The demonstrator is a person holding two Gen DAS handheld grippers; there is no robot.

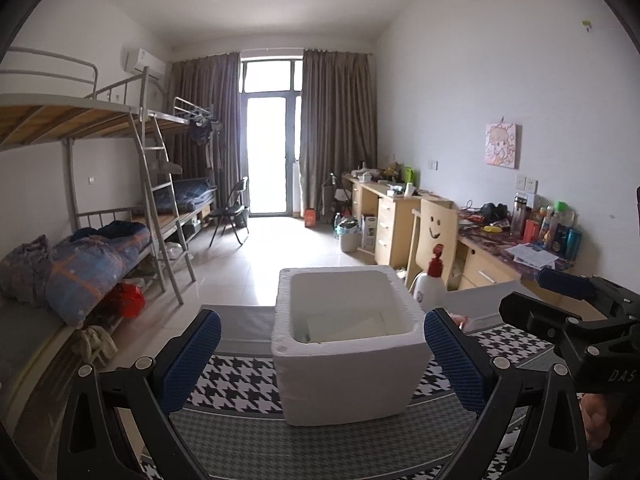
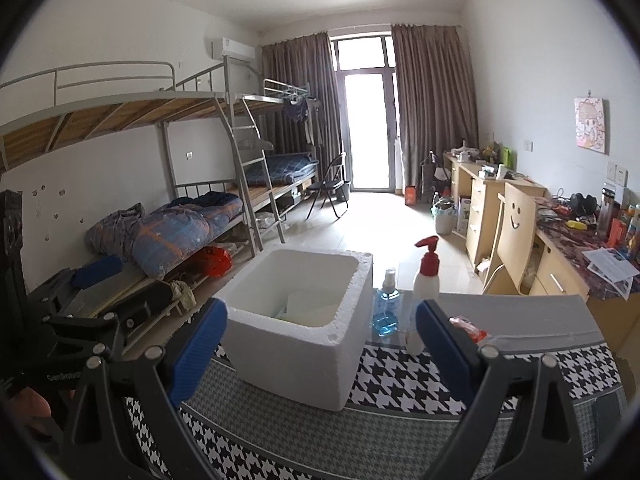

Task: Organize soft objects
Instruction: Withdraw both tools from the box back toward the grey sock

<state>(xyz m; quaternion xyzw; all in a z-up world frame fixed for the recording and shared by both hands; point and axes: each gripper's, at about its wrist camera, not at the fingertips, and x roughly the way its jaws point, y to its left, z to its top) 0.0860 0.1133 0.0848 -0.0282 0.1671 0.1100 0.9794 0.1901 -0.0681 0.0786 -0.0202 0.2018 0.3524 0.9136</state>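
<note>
A white foam box stands open on a table covered with a houndstooth cloth. It also shows in the right wrist view, with pale flat items lying in its bottom. My left gripper is open and empty, its blue pads on either side of the box front, held short of it. My right gripper is open and empty, just in front of the box. A small red and clear packet lies on the table by the right finger.
A white pump bottle with a red top and a blue spray bottle stand right of the box. A wooden chair and cluttered desks line the right wall. Bunk beds line the left.
</note>
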